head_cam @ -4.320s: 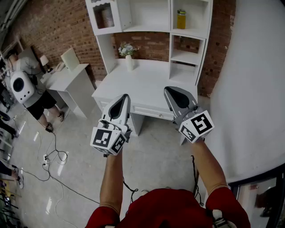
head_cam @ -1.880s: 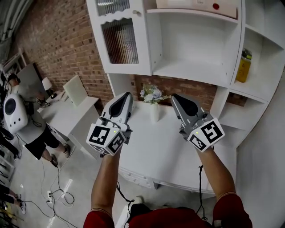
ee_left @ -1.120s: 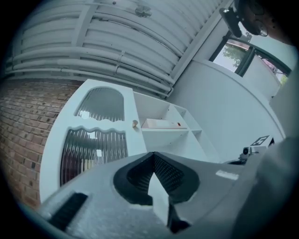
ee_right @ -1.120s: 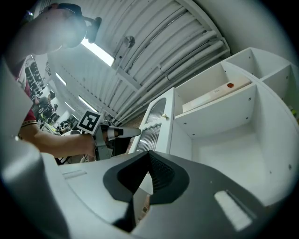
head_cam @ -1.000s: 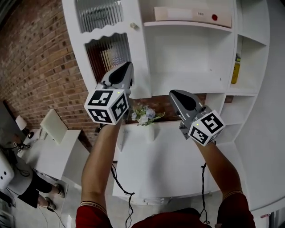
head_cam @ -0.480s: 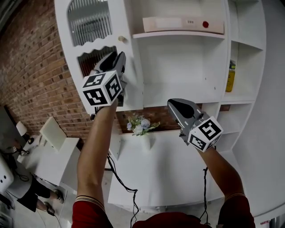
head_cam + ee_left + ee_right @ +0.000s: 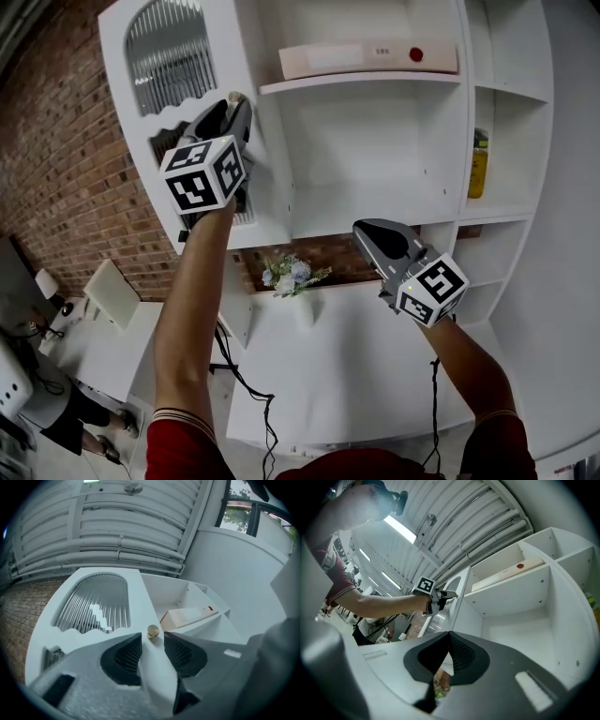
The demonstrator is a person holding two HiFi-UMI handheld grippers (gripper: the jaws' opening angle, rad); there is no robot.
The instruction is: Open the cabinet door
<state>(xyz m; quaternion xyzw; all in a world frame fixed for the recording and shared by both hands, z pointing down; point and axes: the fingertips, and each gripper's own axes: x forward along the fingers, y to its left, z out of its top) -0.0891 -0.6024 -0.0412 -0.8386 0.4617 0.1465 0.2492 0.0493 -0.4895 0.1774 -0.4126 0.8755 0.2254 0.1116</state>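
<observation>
- Cabinet door [image 7: 173, 61]: its knob [image 7: 153, 631] sits at the tips of the left hand-held gripper [image 7: 152, 639], jaws opening, nothing gripped.
- Straddle the knob squarely, close, then pull.
- Right hand-held gripper [image 7: 449, 641]: closed, empty.

White wooden cabinet door [image 7: 172, 58] with an arched ribbed-glass pane, upright and shut; small round brass knob [image 7: 153, 631] at its right edge.

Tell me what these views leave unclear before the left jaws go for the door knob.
- Behind the door glass: the ribbed pane blurs it in the head and left gripper views.
- Lower half of the door: the left gripper covers it in the head view. Its jaws are opening, with the knob at their tips, ungripped.
- Print on the box: too small, head view.
- Bottle label: too small, head view.
</observation>
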